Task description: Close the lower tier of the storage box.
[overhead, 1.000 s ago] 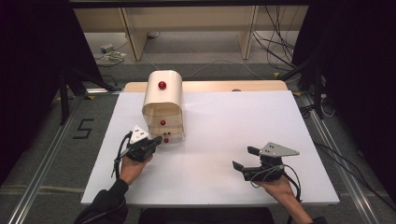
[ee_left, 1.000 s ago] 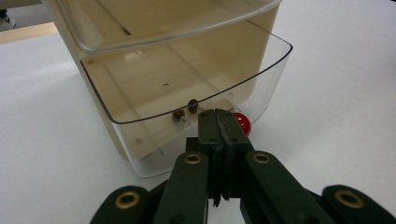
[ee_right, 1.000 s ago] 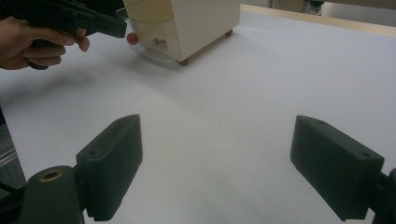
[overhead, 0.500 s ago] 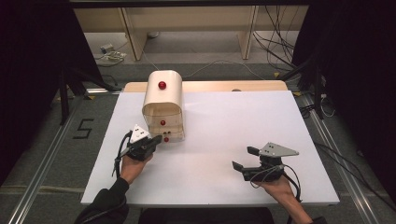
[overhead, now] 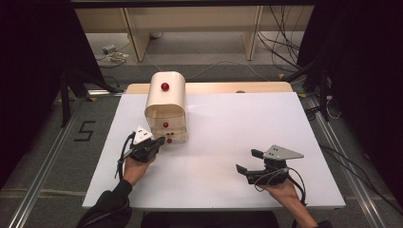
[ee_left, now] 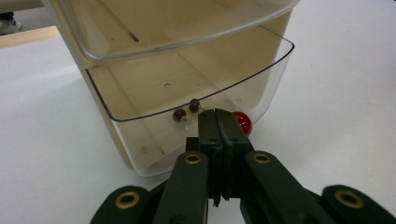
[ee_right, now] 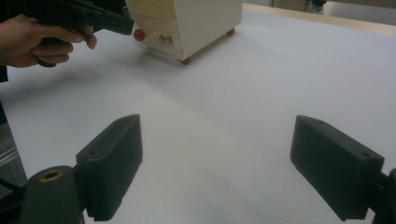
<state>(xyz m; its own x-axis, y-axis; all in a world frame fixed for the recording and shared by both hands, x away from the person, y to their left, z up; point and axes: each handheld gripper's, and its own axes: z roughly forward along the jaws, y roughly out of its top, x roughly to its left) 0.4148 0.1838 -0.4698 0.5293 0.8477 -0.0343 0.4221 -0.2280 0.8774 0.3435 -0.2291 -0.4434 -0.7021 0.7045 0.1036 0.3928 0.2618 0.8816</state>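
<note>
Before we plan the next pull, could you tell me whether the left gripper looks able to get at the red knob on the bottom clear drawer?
Probably yes: the left gripper, jaws shut, sits right beside the red round knob of the clear plastic bottom drawer, with nothing between them, though it would likely need to open first.

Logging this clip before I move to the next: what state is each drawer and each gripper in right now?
Bottom drawer: pulled partly out, nothing inside.
Middle drawer: closed.
Cabinet: upright on the table.
Left gripper: jaws shut, tips beside the bottom drawer's red knob, not around it.
Right gripper: jaws wide open, nothing between them, over bare table.
</note>
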